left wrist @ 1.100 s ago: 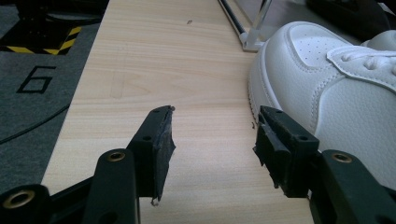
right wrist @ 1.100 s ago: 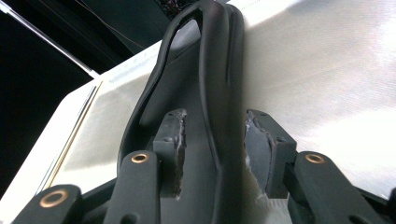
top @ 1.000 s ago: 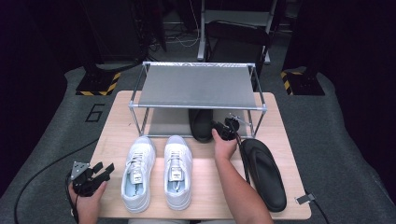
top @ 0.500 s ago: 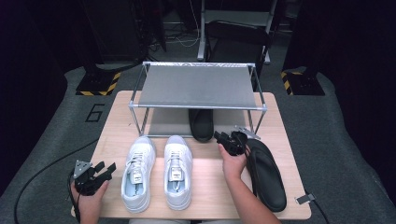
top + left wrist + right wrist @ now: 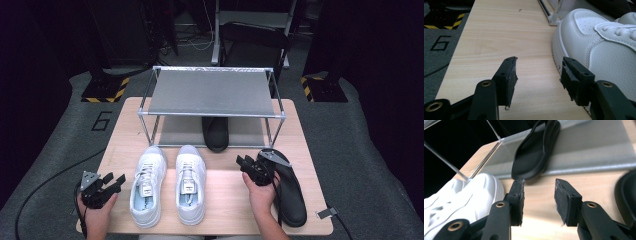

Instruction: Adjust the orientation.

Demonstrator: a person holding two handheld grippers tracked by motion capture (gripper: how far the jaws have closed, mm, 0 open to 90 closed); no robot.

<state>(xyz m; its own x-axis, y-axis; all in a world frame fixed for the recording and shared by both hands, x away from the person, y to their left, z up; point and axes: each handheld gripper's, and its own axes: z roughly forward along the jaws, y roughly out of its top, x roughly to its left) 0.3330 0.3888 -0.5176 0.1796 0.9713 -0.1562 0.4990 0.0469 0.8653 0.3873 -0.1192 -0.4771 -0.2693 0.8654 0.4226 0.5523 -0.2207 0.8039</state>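
Observation:
Two white sneakers (image 5: 147, 185) (image 5: 190, 182) stand side by side on the wooden table (image 5: 227, 200), toes toward the metal shoe rack (image 5: 210, 92). One black slipper (image 5: 215, 132) (image 5: 536, 152) lies on the rack's lower shelf. A second black slipper (image 5: 290, 187) lies on the table at the right. My right gripper (image 5: 242, 164) (image 5: 539, 192) hovers between the right sneaker and that second slipper. It is open, its jaws have just been opening, and nothing is between them. My left gripper (image 5: 114, 179) (image 5: 537, 72) is open beside the left sneaker's (image 5: 599, 37) toe, low over bare wood.
The rack's upright posts (image 5: 147, 131) stand just beyond the sneakers' toes. A small grey tag (image 5: 325, 213) lies at the table's front right corner. A cable (image 5: 45, 185) trails over the floor at the left. Bare wood (image 5: 227, 195) lies between the right sneaker and the second slipper.
My right gripper has drawn back from the slipper under the rack toward the table's front, ending beside the second slipper. The left gripper has stayed where it was.

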